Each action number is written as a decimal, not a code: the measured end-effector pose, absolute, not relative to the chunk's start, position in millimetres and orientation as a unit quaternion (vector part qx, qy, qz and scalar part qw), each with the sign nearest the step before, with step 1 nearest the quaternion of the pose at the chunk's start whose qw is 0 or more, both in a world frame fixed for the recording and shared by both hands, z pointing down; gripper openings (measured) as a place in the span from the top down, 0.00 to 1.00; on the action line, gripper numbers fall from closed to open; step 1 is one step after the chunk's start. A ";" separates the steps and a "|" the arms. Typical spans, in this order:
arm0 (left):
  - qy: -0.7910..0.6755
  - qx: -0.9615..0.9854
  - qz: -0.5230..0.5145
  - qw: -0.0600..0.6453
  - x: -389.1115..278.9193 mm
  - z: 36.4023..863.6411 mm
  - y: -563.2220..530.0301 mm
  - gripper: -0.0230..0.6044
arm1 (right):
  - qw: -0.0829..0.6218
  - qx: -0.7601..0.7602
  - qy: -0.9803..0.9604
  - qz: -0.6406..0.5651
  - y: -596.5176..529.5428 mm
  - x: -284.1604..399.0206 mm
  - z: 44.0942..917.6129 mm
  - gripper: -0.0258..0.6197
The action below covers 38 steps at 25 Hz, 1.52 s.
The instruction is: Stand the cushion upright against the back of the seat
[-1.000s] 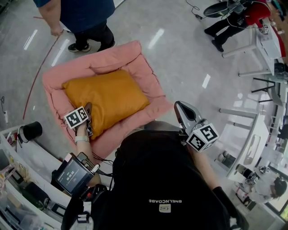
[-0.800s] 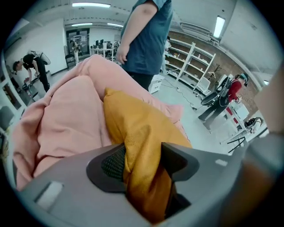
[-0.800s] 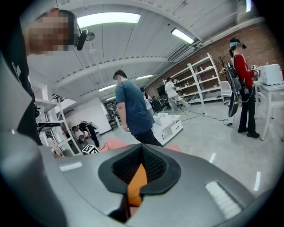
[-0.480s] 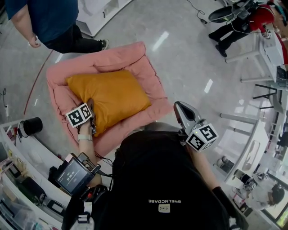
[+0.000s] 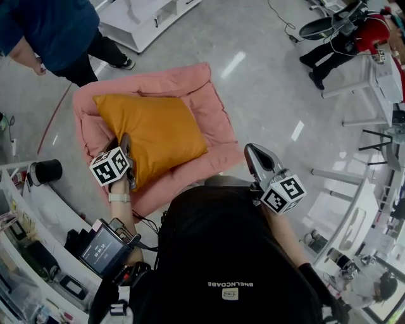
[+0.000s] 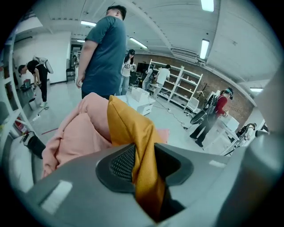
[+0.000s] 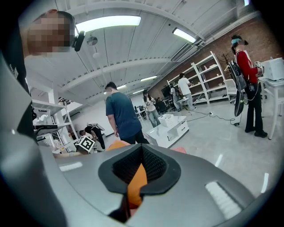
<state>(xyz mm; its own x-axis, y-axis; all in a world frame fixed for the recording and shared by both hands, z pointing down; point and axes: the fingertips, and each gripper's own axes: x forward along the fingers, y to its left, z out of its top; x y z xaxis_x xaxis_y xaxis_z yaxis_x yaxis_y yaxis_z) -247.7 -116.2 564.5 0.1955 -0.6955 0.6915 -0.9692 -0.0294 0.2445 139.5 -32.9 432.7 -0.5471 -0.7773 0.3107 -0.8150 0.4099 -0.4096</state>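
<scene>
An orange cushion (image 5: 155, 130) lies on a pink floor seat (image 5: 164, 82) whose raised back is on the far side. My left gripper (image 5: 126, 144) grips the cushion's near left edge and holds it lifted off the seat. Its jaws are closing, with a fold of orange fabric (image 6: 128, 128) pinched between the pads at my left gripper (image 6: 144, 166). The pink seat (image 6: 75, 133) bunches behind the fabric. My right gripper (image 5: 251, 152) hangs in the air off the seat's near right corner, shut and holding nothing. In the right gripper view the cushion (image 7: 117, 144) shows far off beyond my right gripper (image 7: 140, 177).
A person in a blue shirt (image 5: 57, 31) stands just behind the seat's far left corner. A white low cabinet (image 5: 145, 19) sits beyond it. A black cylinder (image 5: 47, 171) and a cluttered white desk (image 5: 38, 215) are at the left. White tables (image 5: 373, 69) stand at the right.
My left gripper closed on the cushion's near left edge and rose, lifting that side. The person behind the seat stepped leftward. My right gripper stayed where it was.
</scene>
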 end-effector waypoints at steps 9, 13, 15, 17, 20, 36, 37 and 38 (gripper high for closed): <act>-0.640 0.671 0.178 0.329 -281.0 533.6 -90.2 0.76 | 0.026 0.445 -0.855 0.265 -27.0 128.9 434.6 0.95; -0.649 0.676 0.178 0.301 -295.6 513.5 -84.1 0.77 | 0.026 0.433 -0.859 0.272 -26.4 125.4 437.8 0.95; -0.651 0.679 0.177 0.288 -301.2 503.5 -81.5 0.79 | 0.026 0.423 -0.863 0.277 -26.0 120.2 440.2 0.95; -0.655 0.680 0.177 0.277 -307.9 493.1 -79.4 0.80 | 0.029 0.412 -0.867 0.279 -25.0 113.7 441.6 0.95; -0.660 0.681 0.176 0.264 -317.3 478.8 -79.6 0.83 | 0.034 0.399 -0.872 0.280 -25.3 105.9 444.4 0.95; -0.642 0.658 0.248 0.305 -316.4 515.5 -77.1 0.38 | 0.044 0.395 -0.875 0.277 -31.4 109.5 448.5 0.95; -0.645 0.647 0.271 0.303 -319.4 523.7 -73.9 0.33 | 0.045 0.396 -0.874 0.277 -30.4 110.2 447.3 0.95; -0.647 0.637 0.290 0.301 -322.5 531.4 -70.5 0.29 | 0.046 0.398 -0.874 0.276 -28.3 110.8 446.0 0.95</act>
